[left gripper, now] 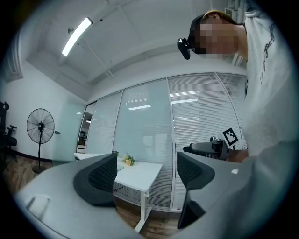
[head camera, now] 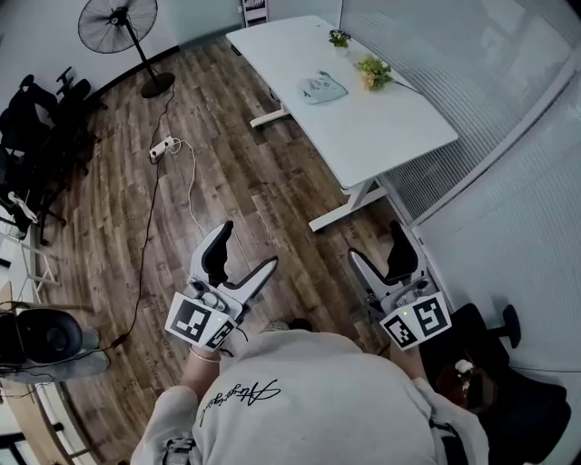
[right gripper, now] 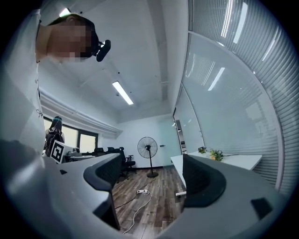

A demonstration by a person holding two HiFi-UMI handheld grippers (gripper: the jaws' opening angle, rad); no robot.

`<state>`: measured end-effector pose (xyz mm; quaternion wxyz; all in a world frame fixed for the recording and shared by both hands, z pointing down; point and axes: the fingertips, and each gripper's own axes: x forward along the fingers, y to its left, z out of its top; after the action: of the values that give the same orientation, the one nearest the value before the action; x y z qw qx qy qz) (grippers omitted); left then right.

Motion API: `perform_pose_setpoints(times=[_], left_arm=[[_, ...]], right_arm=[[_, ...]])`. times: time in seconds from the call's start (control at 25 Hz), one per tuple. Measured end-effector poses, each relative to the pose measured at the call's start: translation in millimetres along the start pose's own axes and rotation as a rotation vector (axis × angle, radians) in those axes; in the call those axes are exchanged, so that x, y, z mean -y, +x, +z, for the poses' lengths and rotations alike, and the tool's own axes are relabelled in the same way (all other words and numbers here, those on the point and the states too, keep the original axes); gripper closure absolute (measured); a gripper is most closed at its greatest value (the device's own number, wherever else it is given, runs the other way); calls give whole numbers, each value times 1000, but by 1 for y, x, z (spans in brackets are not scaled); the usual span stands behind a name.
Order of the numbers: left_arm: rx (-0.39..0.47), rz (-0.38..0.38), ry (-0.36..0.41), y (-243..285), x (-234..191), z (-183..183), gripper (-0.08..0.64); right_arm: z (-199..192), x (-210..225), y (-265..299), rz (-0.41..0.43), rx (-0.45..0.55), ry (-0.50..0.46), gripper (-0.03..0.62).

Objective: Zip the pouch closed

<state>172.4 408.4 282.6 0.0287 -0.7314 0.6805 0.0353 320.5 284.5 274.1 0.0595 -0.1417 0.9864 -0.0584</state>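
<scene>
Here, I carry left gripper [head camera: 247, 249] and right gripper [head camera: 377, 247] spread, empty: pouch [head camera: 322, 87] on table [head camera: 399, 127], well ahead of jaws, probably beyond reach.

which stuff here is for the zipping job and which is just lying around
For the job: pouch, table, left gripper, right gripper (both open, empty).
Lying about: fan, flowers, power strip, chairs.

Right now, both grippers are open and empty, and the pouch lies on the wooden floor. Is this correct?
Not quite. The pouch lies on the white table, not on the floor; the head view shows it. The left gripper and the right gripper are indeed open and empty.
</scene>
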Motion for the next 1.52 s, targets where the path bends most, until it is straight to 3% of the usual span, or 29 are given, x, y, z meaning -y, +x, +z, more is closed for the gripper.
perform_pose_setpoints(times=[0.2,0.4,0.6,1.08,1.52], left_arm=[[17,3,-2,12,4,2,186],[-42,10,-15,6,2,-17,197],[-29,62,-36,11,-27,-18,207],[30,-5,-44,81,-76,-18,219],[4,-20,-37,136,-164,-27,232]], right_arm=[[0,22,-3,-23,5,29,207],[-5,18,15,30,-23,8,210],[-7,19,42,63,-23,-8,210],[-9,59,94,8,-18,-40,209],[-21,95,182,-32,-27,-13,210]])
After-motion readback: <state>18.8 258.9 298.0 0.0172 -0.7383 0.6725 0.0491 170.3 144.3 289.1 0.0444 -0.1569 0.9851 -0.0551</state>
